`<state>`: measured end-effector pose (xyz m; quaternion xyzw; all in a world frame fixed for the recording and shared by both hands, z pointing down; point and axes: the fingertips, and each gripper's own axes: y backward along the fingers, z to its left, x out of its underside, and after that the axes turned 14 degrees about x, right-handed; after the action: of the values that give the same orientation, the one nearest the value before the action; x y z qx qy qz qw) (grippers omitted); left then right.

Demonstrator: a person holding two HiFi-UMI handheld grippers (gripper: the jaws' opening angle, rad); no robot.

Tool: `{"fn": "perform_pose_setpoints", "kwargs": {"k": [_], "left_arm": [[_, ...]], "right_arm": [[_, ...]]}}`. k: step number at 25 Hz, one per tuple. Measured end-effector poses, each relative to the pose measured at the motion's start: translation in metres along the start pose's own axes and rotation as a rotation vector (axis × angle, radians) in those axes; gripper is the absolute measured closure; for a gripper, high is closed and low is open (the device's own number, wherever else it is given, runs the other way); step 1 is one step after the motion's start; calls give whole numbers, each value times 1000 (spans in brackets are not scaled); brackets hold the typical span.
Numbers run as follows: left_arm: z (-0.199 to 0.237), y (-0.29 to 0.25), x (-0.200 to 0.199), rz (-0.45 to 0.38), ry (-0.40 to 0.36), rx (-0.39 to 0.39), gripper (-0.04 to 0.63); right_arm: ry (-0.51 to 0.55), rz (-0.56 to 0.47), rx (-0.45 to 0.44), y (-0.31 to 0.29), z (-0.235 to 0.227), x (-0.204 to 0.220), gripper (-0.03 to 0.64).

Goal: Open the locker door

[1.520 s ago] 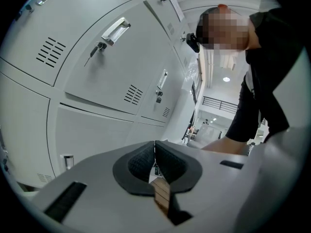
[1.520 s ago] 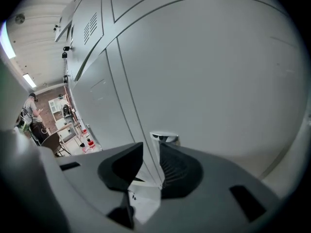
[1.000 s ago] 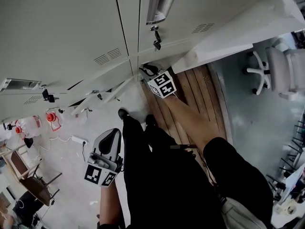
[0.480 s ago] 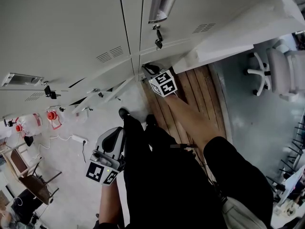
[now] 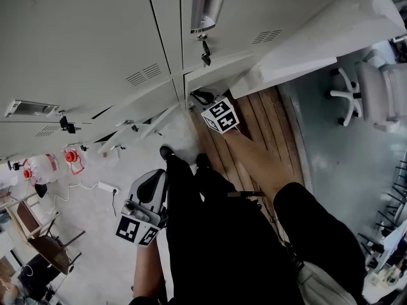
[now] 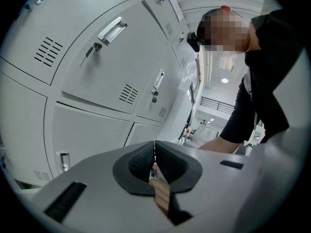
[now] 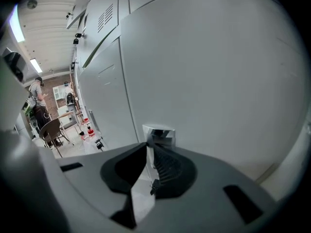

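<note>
The lower locker door (image 5: pixel 219 68) is pale grey with a small chrome handle (image 7: pixel 158 132) on it. My right gripper (image 5: pixel 199 96) reaches down to that handle. In the right gripper view its jaws (image 7: pixel 149 147) have just been closing and now pinch the chrome handle between the ribbed pads. The door (image 7: pixel 209 72) fills that view and looks flush with its neighbours. My left gripper (image 5: pixel 148 184) hangs low beside the person's leg, away from the lockers. Its pads (image 6: pixel 155 153) meet with nothing between them.
Above is another locker with a long chrome handle (image 5: pixel 208 5) and a key (image 5: pixel 204 51) in its lock. A white panel (image 5: pixel 305 49) juts out at the right. A white office chair (image 5: pixel 375 94) stands beyond it. A red cable reel (image 5: pixel 71 158) and chairs lie on the floor at the left.
Only the head view has shifted a little. Both grippers stay where they were, the right one at the lower locker's handle.
</note>
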<state>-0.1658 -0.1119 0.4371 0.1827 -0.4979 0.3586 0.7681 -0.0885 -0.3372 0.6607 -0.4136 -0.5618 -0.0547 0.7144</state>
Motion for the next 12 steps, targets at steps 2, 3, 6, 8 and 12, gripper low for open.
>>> {"fn": "perform_pose_setpoints", "kwargs": {"k": [2, 3, 6, 8, 12], "left_arm": [[-1, -1, 0, 2, -3, 1, 578], [-1, -2, 0, 3, -5, 0, 578], [-2, -2, -2, 1, -11, -3, 578], [-3, -2, -3, -2, -15, -6, 577], [-4, -1, -4, -5, -23, -13, 578]], "right_arm": [[2, -4, -8, 3, 1, 2, 560], [2, -6, -13, 5, 1, 2, 560], [14, -13, -27, 10, 2, 5, 560], [20, -15, -36, 13, 3, 7, 560], [18, -21, -49, 19, 4, 12, 560]]}}
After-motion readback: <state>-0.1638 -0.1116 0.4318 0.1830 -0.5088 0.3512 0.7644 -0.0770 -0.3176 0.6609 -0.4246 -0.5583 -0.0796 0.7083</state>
